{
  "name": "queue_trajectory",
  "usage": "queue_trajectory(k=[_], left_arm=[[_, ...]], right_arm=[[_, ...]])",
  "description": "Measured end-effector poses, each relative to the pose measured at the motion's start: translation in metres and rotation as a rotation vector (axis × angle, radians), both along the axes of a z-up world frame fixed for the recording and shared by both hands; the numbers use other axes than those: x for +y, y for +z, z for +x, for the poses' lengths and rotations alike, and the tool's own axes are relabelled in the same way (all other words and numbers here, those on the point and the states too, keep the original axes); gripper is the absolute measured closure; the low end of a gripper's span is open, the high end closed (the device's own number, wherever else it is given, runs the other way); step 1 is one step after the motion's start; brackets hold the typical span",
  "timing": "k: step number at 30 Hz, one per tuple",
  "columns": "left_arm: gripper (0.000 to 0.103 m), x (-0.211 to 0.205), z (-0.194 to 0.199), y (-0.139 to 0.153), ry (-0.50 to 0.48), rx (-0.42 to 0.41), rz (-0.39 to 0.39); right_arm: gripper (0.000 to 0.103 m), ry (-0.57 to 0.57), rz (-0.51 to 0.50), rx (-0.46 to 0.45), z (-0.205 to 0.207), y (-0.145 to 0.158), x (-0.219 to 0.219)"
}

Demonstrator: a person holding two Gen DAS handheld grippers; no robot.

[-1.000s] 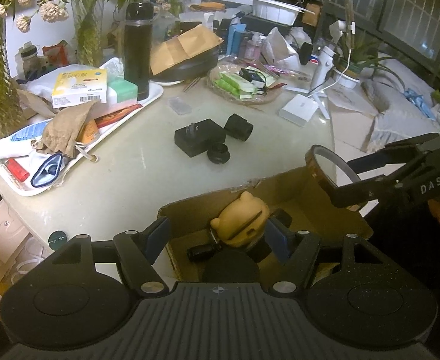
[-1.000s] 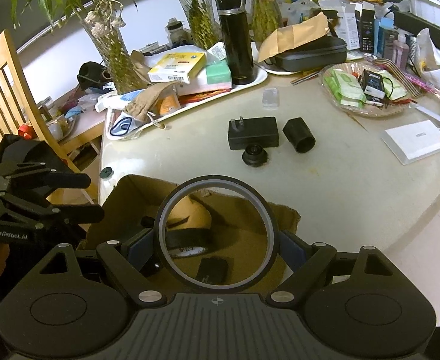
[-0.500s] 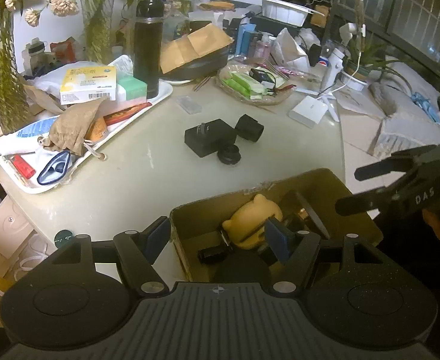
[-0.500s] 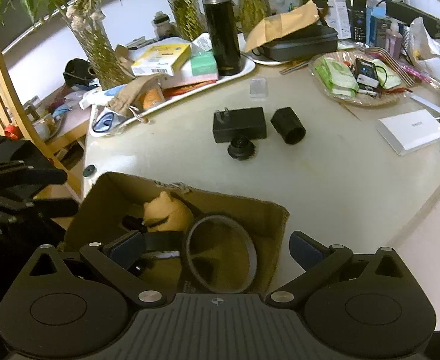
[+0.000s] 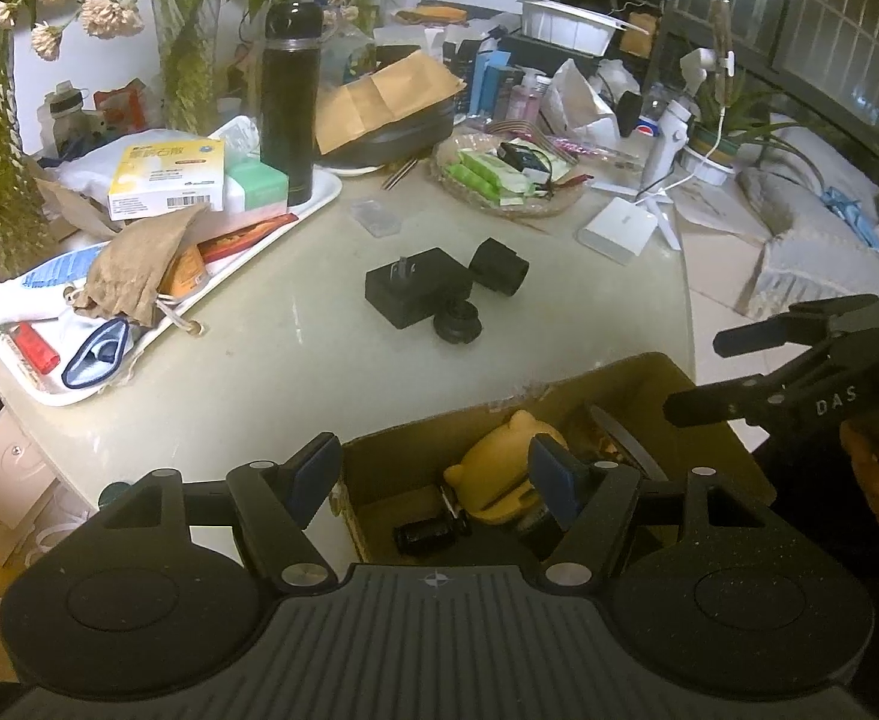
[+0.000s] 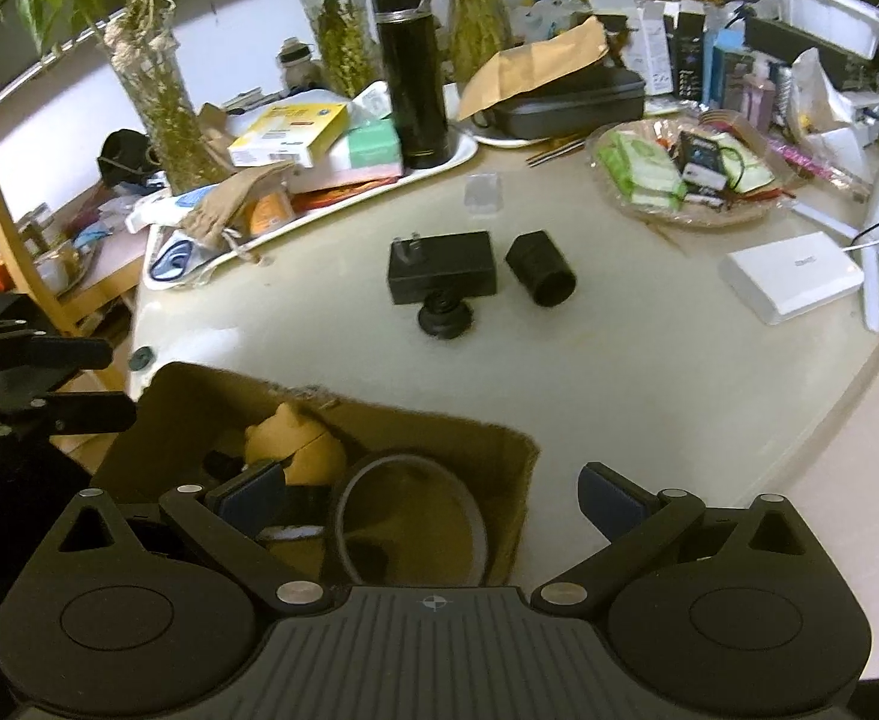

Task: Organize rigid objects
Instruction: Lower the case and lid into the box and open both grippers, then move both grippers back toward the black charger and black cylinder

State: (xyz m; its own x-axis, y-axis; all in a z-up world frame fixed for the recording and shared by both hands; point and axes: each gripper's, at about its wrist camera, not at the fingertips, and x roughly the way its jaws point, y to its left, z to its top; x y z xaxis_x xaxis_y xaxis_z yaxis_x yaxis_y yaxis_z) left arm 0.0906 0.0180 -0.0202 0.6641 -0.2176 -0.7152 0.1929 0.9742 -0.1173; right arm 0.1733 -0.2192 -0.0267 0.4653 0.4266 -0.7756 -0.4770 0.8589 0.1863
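Black adapter (image 6: 441, 275) lies beyond cardboard box (image 6: 517, 468), long axis crosswise; right gripper (image 6: 433, 501) nearer, spread, empty; left gripper (image 5: 433, 471) half-spread, empty.

Two matte black grippers, identical in build. Left gripper (image 5: 433, 468): blue pads on the fingers (image 5: 550, 474), angular linkage arms with triangular cut-outs, silver pivot screws, twin round discs at 7 and 5 o'clock, a ribbed grey centre panel with a small compass-like mark. Right gripper (image 6: 433, 501) — same blue pads, same silver screws and discs. White lettering "DAS" along its side, seen from the left wrist view.
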Motion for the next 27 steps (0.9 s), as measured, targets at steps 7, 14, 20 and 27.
queue_trajectory(k=[7,14,20,27], left_arm=[[0.034,-0.003,0.009,-0.002,-0.012,-0.001,0.005],[0.034,-0.005,0.017,-0.004,-0.021,-0.004,-0.003],[0.034,-0.008,0.023,-0.004,-0.033,-0.013,0.011],[0.034,-0.006,0.03,-0.006,-0.037,-0.017,0.006]], right_arm=[[0.0,-0.018,-0.018,-0.022,0.011,-0.003,0.0],[0.0,-0.025,-0.037,-0.026,0.022,-0.004,-0.001],[0.0,-0.028,-0.051,-0.019,0.031,-0.006,-0.001],[0.0,-0.031,-0.057,-0.018,0.045,-0.009,0.001]])
